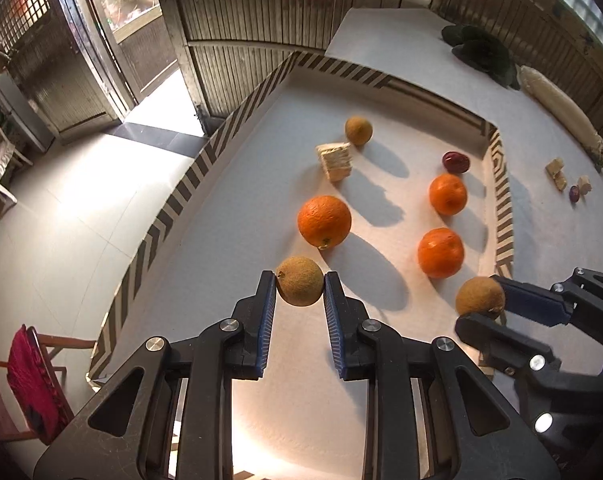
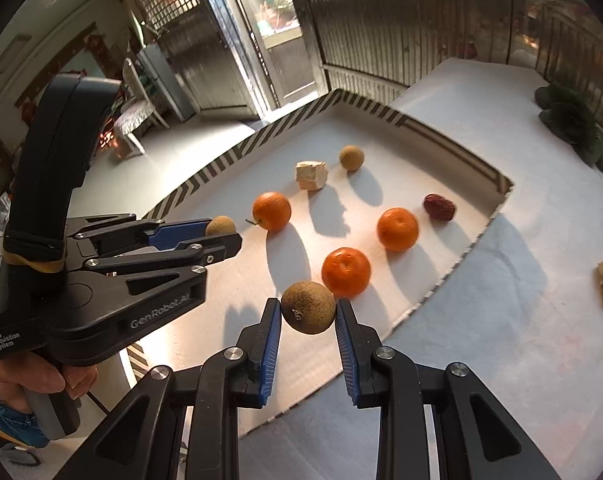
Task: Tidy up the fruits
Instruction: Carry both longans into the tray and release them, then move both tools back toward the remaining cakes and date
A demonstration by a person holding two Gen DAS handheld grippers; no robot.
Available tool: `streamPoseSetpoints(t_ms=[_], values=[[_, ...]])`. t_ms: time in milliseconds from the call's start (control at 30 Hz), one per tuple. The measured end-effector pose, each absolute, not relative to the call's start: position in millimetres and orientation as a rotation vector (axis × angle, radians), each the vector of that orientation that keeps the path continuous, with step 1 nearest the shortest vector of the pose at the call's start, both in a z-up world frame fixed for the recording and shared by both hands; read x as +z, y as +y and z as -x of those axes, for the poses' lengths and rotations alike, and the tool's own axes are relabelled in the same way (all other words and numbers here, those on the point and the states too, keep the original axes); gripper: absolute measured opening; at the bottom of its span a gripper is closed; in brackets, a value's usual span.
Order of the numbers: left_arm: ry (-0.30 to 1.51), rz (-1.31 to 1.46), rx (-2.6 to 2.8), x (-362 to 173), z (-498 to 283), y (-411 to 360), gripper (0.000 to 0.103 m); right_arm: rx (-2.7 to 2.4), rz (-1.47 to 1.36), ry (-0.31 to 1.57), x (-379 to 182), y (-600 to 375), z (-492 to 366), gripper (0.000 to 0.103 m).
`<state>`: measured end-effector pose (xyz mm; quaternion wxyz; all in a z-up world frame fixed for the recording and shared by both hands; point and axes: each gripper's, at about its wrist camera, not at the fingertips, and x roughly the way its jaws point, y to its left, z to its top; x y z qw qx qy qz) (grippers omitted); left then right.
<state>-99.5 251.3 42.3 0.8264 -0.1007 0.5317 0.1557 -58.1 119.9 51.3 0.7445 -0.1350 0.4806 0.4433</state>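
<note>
My left gripper is shut on a small brown round fruit, held above the near part of a shallow white tray with a striped rim. My right gripper is shut on a second brown fruit over the same tray. Each gripper shows in the other's view: the right gripper with its fruit, the left gripper with its fruit. In the tray lie three oranges, a third brown fruit, a dark red date and a pale layered block.
Outside the tray on the white tablecloth lie a dark leafy vegetable, a long white radish, small pale blocks and another date. A chair with a red cloth stands on the floor at the left. A hand grips the left tool.
</note>
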Motion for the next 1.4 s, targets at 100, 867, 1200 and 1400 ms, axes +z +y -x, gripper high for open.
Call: streamPoseSetpoints(t_ms=[100,867,1200,1400], values=[[1.139,0.209,0.335,36.4,95.2,250.5,0.023,0.976,0.321,1.069,43.3,128.7,57.4,0.027],[1.148,0.227,0.374,24.7,96.4,254.4,0.041,0.991,0.402,1.073,25.5,144.3,60.8,0.035],[1.058,0.185,0.375,50.9,99.7,244.3,0.053,0.979,0.322,1.012,48.7,118.7,58.8,0.036],[1.002,0.163,0.332,68.2,90.4,228.4,0.053,0.943,0.267,0.967,66.5,95.8,56.2,0.036]])
